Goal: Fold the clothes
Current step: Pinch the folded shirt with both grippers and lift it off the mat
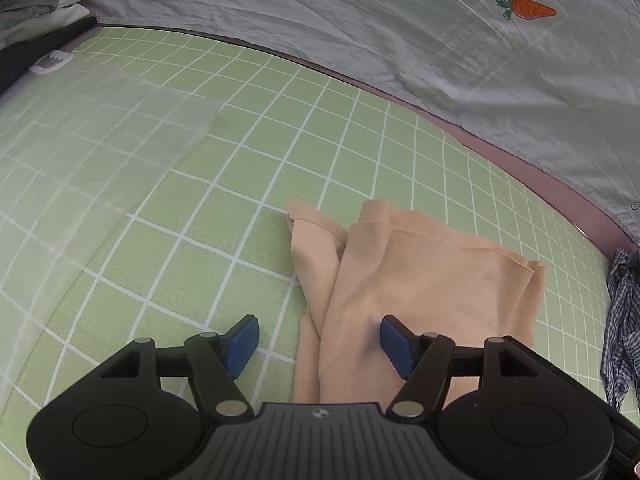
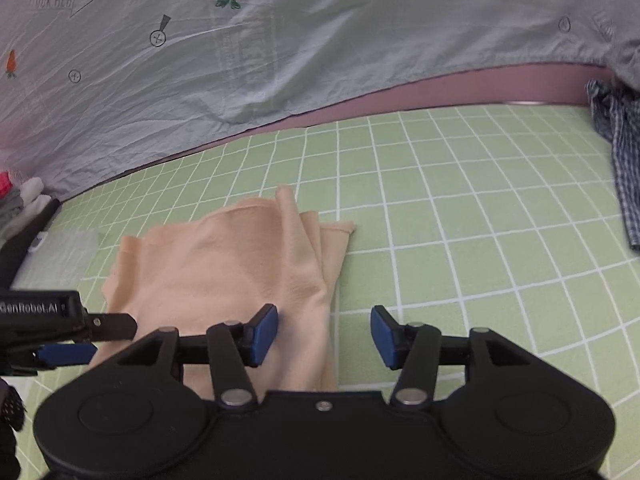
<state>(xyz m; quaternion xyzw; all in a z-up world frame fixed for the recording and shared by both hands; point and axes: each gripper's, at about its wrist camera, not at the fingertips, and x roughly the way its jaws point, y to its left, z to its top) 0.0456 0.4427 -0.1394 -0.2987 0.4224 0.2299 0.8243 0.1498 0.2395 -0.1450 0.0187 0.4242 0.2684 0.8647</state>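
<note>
Both grippers gape wide, holding nothing: left gripper (image 1: pixel 319 344) straddles the near left edge of the peach garment (image 1: pixel 420 280), right gripper (image 2: pixel 324 334) straddles its near right edge. Garment lies on the green checked mat (image 1: pixel 200 240), sides already folded inward into a narrowish strip; a crosswise fold looks left to do. Soft, matte knit, hemmed edges, gentle creases.

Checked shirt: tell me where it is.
The checked shirt lies bunched at the green grid mat's far right edge, apart from the peach garment.
</note>
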